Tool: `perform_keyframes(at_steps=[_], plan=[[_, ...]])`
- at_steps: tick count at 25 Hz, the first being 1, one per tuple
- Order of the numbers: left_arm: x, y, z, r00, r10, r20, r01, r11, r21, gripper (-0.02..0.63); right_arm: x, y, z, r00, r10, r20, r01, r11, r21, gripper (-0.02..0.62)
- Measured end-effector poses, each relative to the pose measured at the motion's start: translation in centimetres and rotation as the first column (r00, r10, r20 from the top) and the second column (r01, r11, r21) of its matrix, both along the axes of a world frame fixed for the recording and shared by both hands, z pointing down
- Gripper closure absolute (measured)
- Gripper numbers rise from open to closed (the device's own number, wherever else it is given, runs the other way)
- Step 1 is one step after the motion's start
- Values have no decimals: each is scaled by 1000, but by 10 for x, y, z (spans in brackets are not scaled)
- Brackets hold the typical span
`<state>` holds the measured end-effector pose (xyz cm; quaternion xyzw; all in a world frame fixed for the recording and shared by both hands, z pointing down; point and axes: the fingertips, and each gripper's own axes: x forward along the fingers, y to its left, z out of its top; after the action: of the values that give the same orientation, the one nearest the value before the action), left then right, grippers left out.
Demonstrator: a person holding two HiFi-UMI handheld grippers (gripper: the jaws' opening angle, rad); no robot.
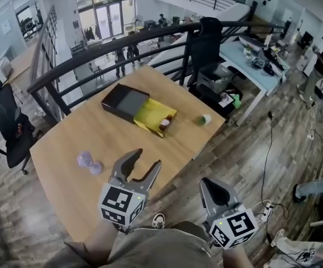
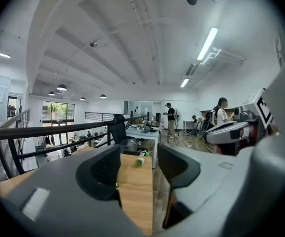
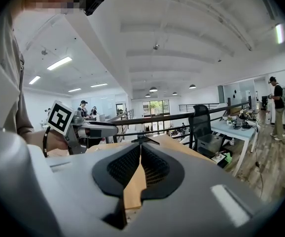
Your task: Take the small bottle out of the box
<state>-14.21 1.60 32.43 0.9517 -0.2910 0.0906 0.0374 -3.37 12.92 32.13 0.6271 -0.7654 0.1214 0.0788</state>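
The fingers [image 2: 100,173] of my left gripper [image 1: 146,161] stand spread with only bare worktop [image 1: 89,130] showing between them. Those of my right gripper [image 1: 210,187] are pressed together on nothing, low off the worktop's near edge. The small bottle [image 1: 165,123] sits in the yellow tray of the box [image 1: 146,115], which is pulled out of its black sleeve [image 1: 121,100]. It lies ahead of the left fingers and slightly to their right, well apart, and the left is the nearer gripper. It is too small to tell its long axis, and I can read no label or writing on it or on the box.
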Motion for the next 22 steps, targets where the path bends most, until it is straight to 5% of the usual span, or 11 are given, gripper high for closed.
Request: perform_keyframes(at_steps=[10,22], plan=[[23,-51,29,999,-14,49,16,999,-38,377,25,-52,23,1000,-23,8,23,999,-44,577],[93,-137,69,983,-95,159,108,991,-77,377,100,-156,45,985,-167,51,171,981,-91,577]])
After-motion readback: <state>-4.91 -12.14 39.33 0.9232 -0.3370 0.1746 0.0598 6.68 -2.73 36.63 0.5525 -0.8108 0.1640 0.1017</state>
